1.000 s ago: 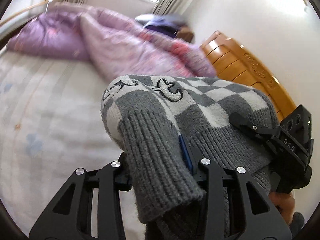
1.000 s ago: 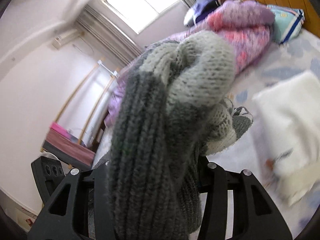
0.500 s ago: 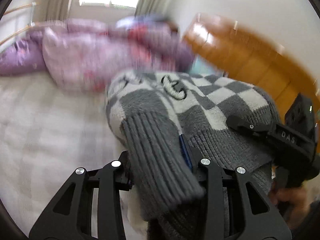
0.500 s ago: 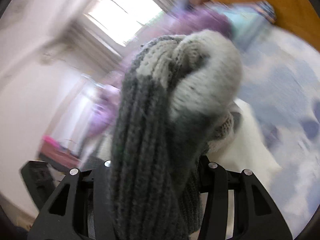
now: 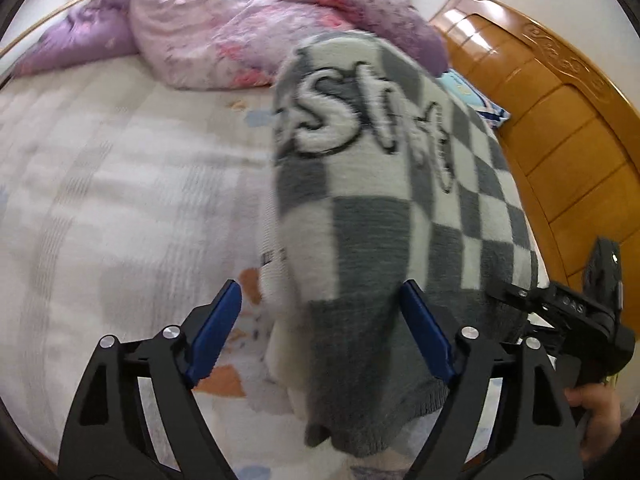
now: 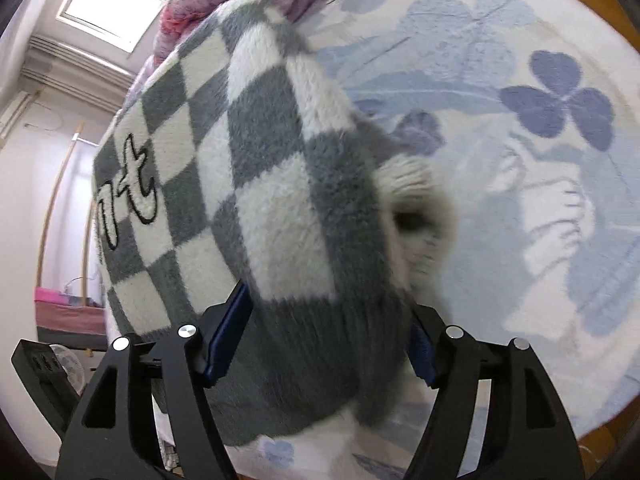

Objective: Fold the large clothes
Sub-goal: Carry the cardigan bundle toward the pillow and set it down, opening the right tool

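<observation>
Checkered sweater [image 5: 384, 216] seen over bed [image 5: 120, 200]; left hand-held gripper [image 5: 320, 332] and right hand-held gripper [image 6: 328, 344] jaws opening, sweater between, grip released.

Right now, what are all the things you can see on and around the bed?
Grey-and-white checked knit sweater: one, grey and white, between both grippers over the bed.
Purple-pink quilt: one, bunched at the far end of the bed.
Pale patterned bedsheet: one, white with blue leaves, covering the bed.
Orange wooden headboard: one, on the right in the left wrist view.
Window: one, bright, far wall.
Left gripper: black, blue pads, jaws opening.
Right gripper: black, blue pads, jaws opening.
Hand: one, holding the right gripper.
</observation>
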Tool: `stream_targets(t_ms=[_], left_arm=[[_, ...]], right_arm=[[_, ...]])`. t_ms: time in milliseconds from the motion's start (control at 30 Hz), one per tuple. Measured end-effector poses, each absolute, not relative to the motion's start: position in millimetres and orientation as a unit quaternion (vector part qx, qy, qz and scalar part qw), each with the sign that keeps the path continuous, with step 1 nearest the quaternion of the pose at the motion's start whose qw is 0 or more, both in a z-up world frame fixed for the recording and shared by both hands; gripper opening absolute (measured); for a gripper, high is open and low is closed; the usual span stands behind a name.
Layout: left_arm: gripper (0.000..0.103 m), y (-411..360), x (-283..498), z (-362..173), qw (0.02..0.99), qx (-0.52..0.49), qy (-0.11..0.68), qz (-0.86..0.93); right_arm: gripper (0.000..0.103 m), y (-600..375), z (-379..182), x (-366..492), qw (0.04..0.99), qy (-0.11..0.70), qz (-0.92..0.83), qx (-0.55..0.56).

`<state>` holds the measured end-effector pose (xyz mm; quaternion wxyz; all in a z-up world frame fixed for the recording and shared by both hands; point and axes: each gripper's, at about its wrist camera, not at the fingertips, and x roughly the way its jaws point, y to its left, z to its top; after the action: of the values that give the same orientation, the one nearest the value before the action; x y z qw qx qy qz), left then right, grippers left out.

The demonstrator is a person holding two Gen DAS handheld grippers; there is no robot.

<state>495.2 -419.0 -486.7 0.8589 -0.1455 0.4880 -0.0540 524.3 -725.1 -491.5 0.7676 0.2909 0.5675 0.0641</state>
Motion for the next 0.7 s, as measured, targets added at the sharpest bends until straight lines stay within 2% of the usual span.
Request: stream_targets(t_ms=[67,300,433,600,700], left_arm=[[0.084,-412.7,484.8,-481.5,0.858,-0.156,0.487,-0.049],[0.087,-404.4,497.6,-505.1,0.82,-0.178,0.54,-0.067],[0.088,-372.4,488.7,-489.8,0.814,-0.225,0.529,-0.08],[0.09,-323.8,476.5,-479.2,0.794,-0.24,0.554,-0.066],[0.09,-291.9,472.9,-475.3,0.796,-0.244,0.551,-0.055]], right_arm=[[0.068,-730.6,-483.1,523.1,0.768,0.578,0.047,0.273],[0.069,-699.6,-475.0,522.0,0.785,0.612,-0.022,0.095],[0.07,-659.0,-436.0,511.5,0.803,0.594,-0.056,0.013],[0.081,-580.7,-397.0,501.2,0.819,0.573,-0.017,-0.015],[0.083,-533.9,-392.7,497.3,0.822,0.569,0.008,-0.042]])
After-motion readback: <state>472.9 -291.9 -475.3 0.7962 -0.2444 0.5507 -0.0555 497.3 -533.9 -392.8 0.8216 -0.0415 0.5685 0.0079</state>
